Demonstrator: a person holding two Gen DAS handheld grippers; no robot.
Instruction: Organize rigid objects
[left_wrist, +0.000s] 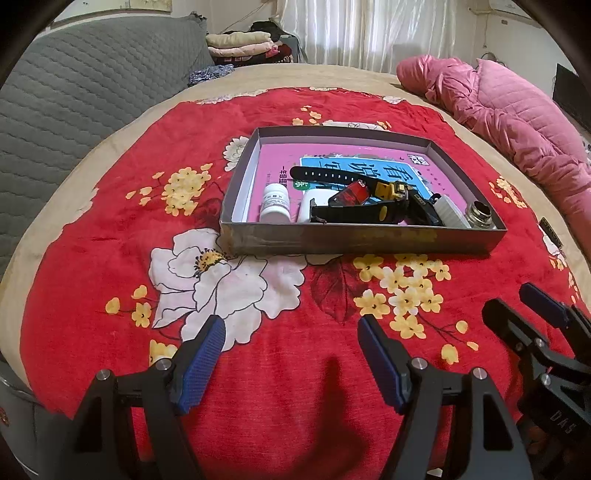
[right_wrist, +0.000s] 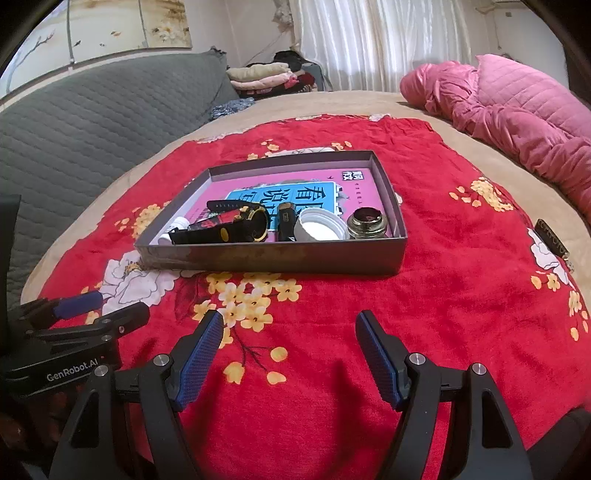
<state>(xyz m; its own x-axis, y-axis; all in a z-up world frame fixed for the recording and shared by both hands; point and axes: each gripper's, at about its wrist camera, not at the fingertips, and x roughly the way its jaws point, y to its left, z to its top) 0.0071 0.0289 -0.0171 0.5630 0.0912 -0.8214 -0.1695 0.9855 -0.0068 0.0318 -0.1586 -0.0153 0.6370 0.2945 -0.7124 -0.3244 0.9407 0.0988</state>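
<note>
Two black grippers with blue ribbed pads hover low over the red floral blanket (left_wrist: 288, 373), side by side and both empty. The left gripper (left_wrist: 291, 350) has its jaws spread wide apart, nothing between them but red cloth; the right gripper (right_wrist: 290, 343) is spread just the same, a cluster of yellow printed blossoms showing in its gap. In the left wrist view the right gripper shows at the lower right edge, close beside the left one.

Farther along the blanket sits the shallow grey cardboard tray (left_wrist: 362, 240), its long near wall facing both grippers. On its floor lies a pink and blue book with large Chinese characters (right_wrist: 295, 192). On top of that, crowded toward the near wall, are a small white pill bottle (left_wrist: 275, 205), a black and yellow wristwatch with a long perforated strap (left_wrist: 369, 195), a small red and black packet (left_wrist: 351, 194) resting against the watch, a white ribbed screw cap lying open side up (right_wrist: 319, 225), and a round metal bottle neck with a dark opening (right_wrist: 367, 221) in the tray's right near corner.

Beyond the tray lie the beige bedspread (right_wrist: 369, 103), a crumpled pink quilted jacket (left_wrist: 509, 110) at the far right, and a grey quilted headboard (left_wrist: 92, 85) at the left.
</note>
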